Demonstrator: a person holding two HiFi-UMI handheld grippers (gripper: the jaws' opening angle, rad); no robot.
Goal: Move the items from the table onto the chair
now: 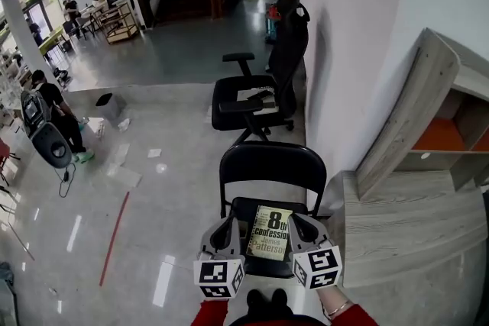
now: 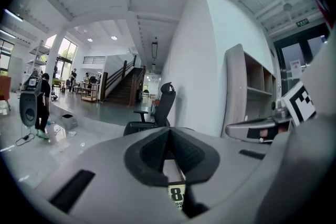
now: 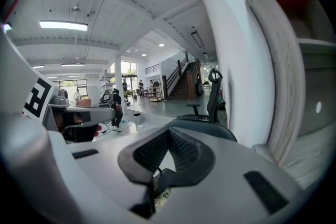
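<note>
Glossy grey floor, white wall, and at lower centre of the head view stands the black chair (image 1: 271, 164), with a book (image 1: 269, 231) lying flat on its seat. So one item at least looks delivered. Nothing else to carry shows in any view, so what's left I cannot tell. Left tongs (image 1: 224, 227) hover at the book's left edge, jaws pressed together, nothing between them. Right tongs (image 1: 301, 227) hover at its right edge, likewise closed and empty. Both seem to hang clear above the book.
</note>
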